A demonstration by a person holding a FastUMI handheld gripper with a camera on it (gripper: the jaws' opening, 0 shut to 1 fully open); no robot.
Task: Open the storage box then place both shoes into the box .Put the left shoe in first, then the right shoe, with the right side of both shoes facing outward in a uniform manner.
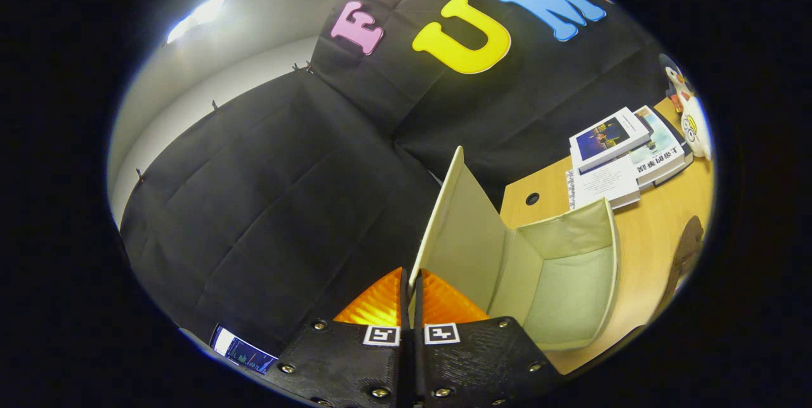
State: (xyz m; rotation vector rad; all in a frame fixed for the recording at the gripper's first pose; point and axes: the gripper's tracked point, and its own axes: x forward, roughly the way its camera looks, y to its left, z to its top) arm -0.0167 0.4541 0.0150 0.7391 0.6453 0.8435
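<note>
A cream fabric storage box (606,281) stands open on the wooden table (647,236), its inside bare. Its lid (460,224) is swung up on edge, rising from between my fingers toward the booth wall. My gripper (411,287) is shut on the lid's near edge, with both fingers pressed on the thin panel. A dark brown rounded thing (688,252), possibly a shoe, lies on the table beyond the box's far side; too little of it shows to be sure.
A stack of books (618,154) lies on the table behind the box, with a plush toy (688,119) past them. A round cable hole (532,198) sits in the tabletop near the box. A small lit screen (244,351) is beside my fingers.
</note>
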